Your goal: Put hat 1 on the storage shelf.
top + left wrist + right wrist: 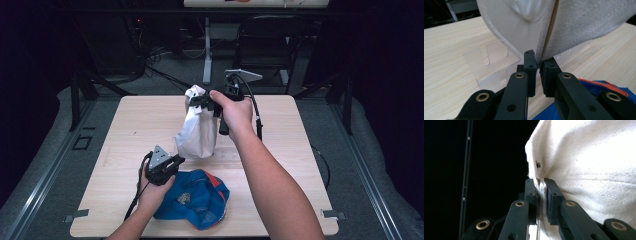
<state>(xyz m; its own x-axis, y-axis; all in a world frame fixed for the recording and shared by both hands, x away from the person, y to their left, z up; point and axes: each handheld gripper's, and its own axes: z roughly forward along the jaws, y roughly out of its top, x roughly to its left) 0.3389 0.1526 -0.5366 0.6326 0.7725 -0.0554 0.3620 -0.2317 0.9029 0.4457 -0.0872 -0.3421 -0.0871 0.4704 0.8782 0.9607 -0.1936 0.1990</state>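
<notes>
A white cap hangs upright over the middle of the wooden table. My right gripper is shut on the cap's top edge; in the right gripper view the cream fabric is pinched between the pads at my right gripper. My left gripper is at the cap's lower left corner. In the left gripper view the cap's stiff edge runs down between the nearly touching pads of my left gripper, which is shut on it. A blue cap with orange trim lies by the front edge.
A clear plastic slotted stand sits on the table just under the white cap. The blue cap lies right below my left gripper. Behind the table are a dark chair, a white desk leg and floor cables.
</notes>
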